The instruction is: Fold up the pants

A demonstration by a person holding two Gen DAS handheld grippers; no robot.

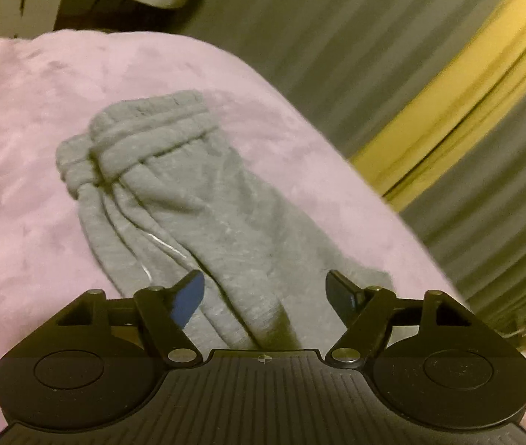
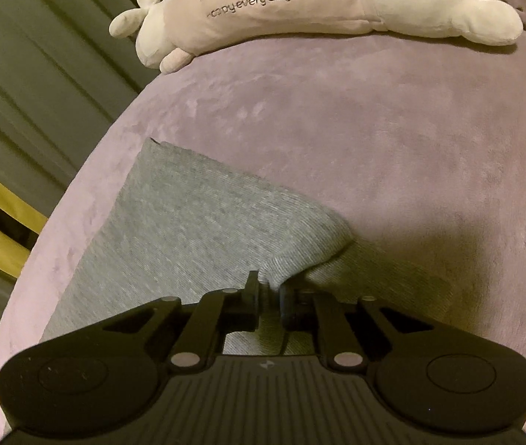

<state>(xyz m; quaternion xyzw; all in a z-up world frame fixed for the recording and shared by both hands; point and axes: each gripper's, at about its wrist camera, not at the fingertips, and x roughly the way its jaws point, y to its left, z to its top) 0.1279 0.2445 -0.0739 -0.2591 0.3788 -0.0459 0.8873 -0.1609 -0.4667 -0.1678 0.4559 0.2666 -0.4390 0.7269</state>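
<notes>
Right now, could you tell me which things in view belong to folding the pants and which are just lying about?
Part of the job:
- grey pants, lying on the pink blanket
- left gripper, open above the fabric
- right gripper, shut on a fold of the pants

Just lying about:
- plush toy at the blanket's far edge
- striped curtain behind

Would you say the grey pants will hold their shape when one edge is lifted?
Probably not: the pants lie creased and bunched at the waistband, so they look floppy. Where the right gripper pinches them, the cloth puckers, suggesting soft, light knit.
</notes>
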